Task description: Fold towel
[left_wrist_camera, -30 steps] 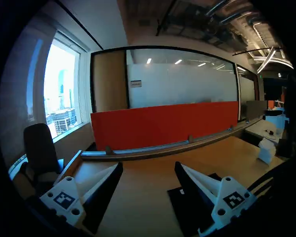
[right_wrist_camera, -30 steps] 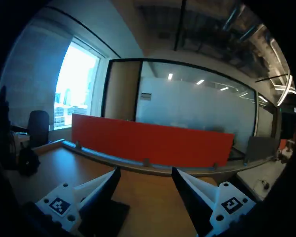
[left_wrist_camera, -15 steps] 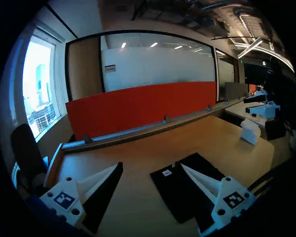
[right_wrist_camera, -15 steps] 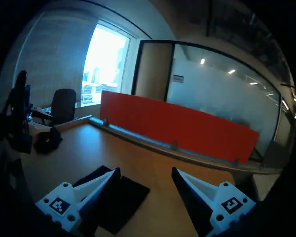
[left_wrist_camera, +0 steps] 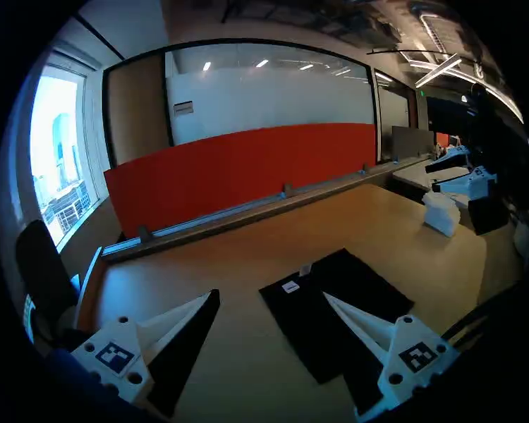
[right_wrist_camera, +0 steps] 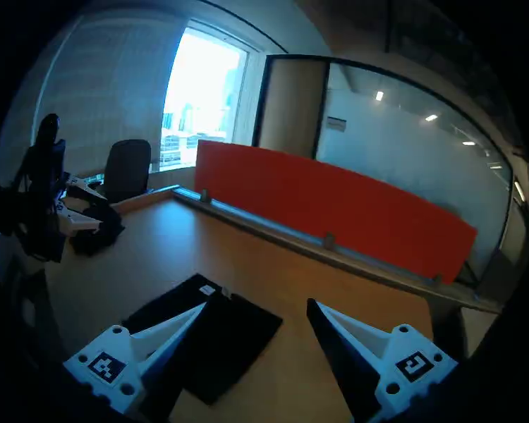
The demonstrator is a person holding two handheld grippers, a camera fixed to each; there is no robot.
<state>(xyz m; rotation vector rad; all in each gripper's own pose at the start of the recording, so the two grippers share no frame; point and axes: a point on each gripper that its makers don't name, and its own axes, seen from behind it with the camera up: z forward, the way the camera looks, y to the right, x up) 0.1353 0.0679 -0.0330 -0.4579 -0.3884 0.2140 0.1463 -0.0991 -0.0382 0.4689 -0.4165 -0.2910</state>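
A black towel (left_wrist_camera: 335,303) with a small white tag lies flat on the wooden desk (left_wrist_camera: 250,268), under and just beyond the right finger of my left gripper (left_wrist_camera: 268,310). That gripper hangs open above the desk with nothing between its fingers. In the right gripper view the same towel (right_wrist_camera: 208,331) lies at the lower left, partly behind the left finger of my right gripper (right_wrist_camera: 259,319), which is also open and holds nothing. At the far left of the right gripper view the other gripper (right_wrist_camera: 42,204) shows, dark against the window.
A red divider panel (left_wrist_camera: 243,173) runs along the desk's far edge. A white box-like object (left_wrist_camera: 441,213) sits at the desk's right end. A dark office chair (right_wrist_camera: 127,169) stands by the window. A dark lump (right_wrist_camera: 99,236) rests on the desk's left end.
Both views have tilted down toward the desk. The black towel, barely seen a second ago, has come fully into view in front of both open grippers.
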